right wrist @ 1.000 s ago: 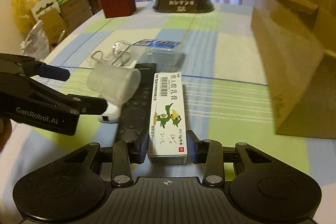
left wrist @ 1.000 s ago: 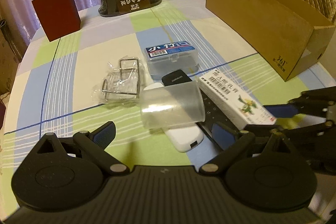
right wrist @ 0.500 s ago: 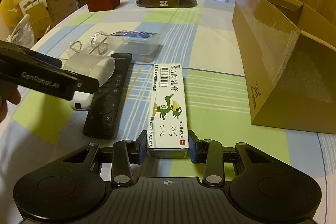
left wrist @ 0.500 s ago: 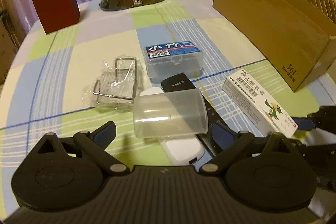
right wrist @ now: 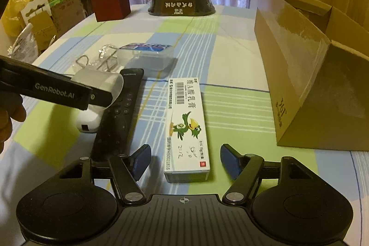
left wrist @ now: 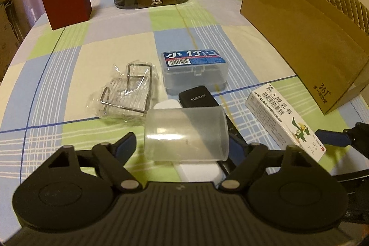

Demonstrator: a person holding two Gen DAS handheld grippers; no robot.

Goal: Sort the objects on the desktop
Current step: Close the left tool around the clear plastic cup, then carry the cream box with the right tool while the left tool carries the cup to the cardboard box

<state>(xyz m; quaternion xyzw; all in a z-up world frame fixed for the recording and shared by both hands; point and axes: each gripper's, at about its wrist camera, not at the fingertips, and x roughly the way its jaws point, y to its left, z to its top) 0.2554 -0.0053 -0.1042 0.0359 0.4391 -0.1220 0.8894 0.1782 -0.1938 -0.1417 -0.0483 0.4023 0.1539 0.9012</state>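
The right gripper has just let go: half a second ago its blue pads were pressed against the near end of the ointment box, and now the jaws stand spread wide with open tablecloth showing on both sides of the box. The box lies flat on the table, lengthwise away from the camera, its near end between the two pads but touching neither. A second ago it lay against the black remote; now it sits apart from it, further to the right and nearer the open cardboard box. That reads as a set-down short of the goal rather than a finished placement, since the carton is beside the cardboard box, not in it.

The left gripper has barely changed. Its jaws are spread around the translucent plastic cup, which lies on its side; the right pad looks close to the rim, the left pad stands clear of it, so this is not a firm pinch. Under the cup is a white device, with the remote just right of it. Farther off are a bagged wire rack to the left and a clear plastic case beyond.
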